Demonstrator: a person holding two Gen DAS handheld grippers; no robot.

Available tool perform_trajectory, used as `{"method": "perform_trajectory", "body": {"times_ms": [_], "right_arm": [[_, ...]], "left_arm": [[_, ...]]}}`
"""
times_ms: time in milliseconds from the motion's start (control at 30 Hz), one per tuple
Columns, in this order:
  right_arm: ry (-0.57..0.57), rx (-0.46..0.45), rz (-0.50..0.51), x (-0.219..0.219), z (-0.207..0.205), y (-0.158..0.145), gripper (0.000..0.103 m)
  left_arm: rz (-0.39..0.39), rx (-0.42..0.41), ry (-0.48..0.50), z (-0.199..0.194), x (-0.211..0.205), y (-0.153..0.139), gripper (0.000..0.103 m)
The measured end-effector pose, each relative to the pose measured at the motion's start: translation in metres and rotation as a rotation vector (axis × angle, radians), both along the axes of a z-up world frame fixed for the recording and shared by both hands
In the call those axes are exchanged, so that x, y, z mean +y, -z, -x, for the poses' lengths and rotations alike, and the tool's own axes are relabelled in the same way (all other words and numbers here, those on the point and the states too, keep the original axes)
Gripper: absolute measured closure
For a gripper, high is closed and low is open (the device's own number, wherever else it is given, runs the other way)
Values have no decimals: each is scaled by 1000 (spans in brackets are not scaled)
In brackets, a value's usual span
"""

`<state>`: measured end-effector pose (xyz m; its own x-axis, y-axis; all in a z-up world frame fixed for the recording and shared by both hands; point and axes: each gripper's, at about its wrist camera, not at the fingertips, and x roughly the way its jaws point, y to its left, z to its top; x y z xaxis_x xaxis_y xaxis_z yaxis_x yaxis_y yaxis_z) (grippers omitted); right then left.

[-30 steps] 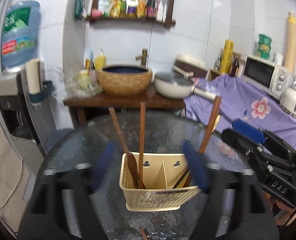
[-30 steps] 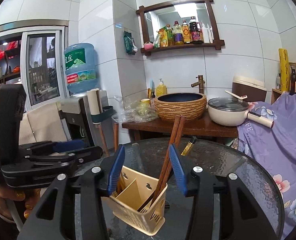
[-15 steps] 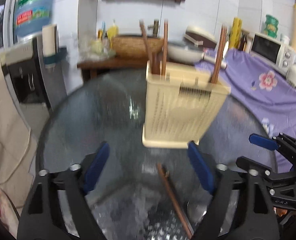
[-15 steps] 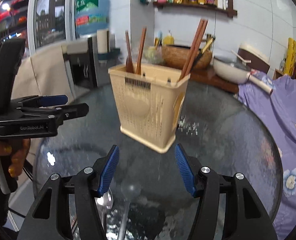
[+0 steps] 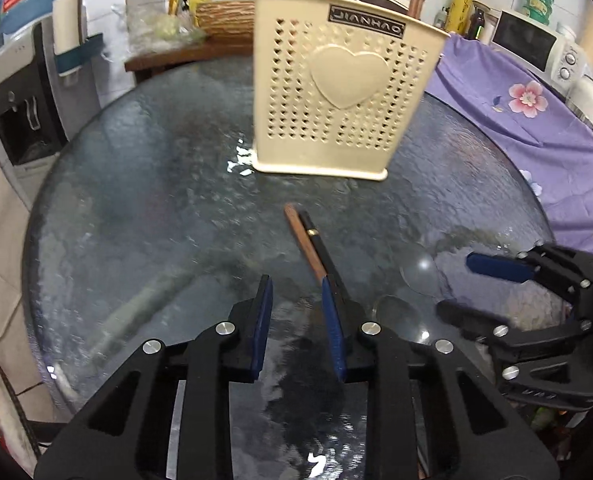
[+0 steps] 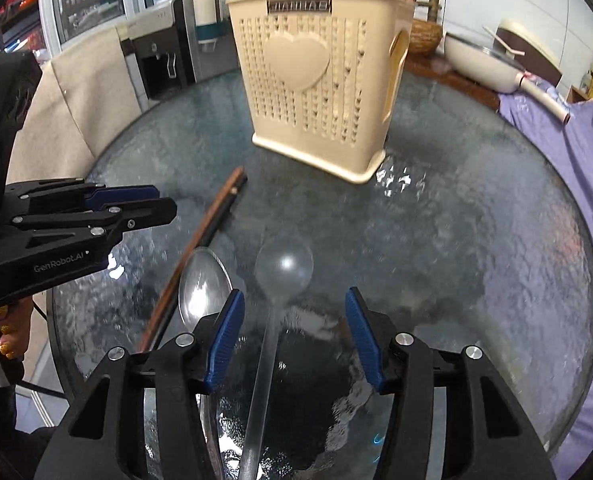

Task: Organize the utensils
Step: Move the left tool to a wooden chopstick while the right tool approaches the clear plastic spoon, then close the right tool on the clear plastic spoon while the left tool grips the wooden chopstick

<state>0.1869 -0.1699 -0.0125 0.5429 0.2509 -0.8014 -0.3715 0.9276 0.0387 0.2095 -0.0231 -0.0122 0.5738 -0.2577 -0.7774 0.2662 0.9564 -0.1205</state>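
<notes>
Chopsticks (image 5: 310, 240) lie on the glass table (image 5: 136, 200), near the cream holder (image 5: 336, 92); left gripper (image 5: 296, 292) closing, nothing pinched. Rightward, right gripper (image 6: 292, 304) closing astride the clear spoon (image 6: 282, 268), pads not touching it.

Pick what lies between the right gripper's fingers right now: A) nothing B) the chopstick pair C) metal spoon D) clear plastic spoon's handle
D: in the right wrist view the clear plastic spoon runs its handle up between the blue pads of the right gripper, whose jaws are closing but not touching it; the metal spoon and chopsticks lie outside to the left.
</notes>
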Motion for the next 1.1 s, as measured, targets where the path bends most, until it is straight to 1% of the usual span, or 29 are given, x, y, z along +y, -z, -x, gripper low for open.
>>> {"method": "perform_trajectory", "body": {"times_ms": [200,333,533,667,833,967,1100], "right_arm": [[-3,23,10,1,3,6,56],[1,34,9,-2,2,8,57],[-3,29,17,0,1,10,58],[-7,20,29,1,1,10,59],[2,17,33,-1,-3,10,59],[5,17,38,-1,-5,10,59],[3,18,39,2,-8,10,62]], "left_arm": [[5,19,11,-3,-7,4,78],[33,44,19,-8,-9,7,79],[13,58,22,-15,-13,13,82],[13,55,24,-15,-13,14,82],[-8,52,24,-14,-12,14,82],[-1,68,11,-18,-9,14,82],[8,67,12,-20,-11,13,82]]}}
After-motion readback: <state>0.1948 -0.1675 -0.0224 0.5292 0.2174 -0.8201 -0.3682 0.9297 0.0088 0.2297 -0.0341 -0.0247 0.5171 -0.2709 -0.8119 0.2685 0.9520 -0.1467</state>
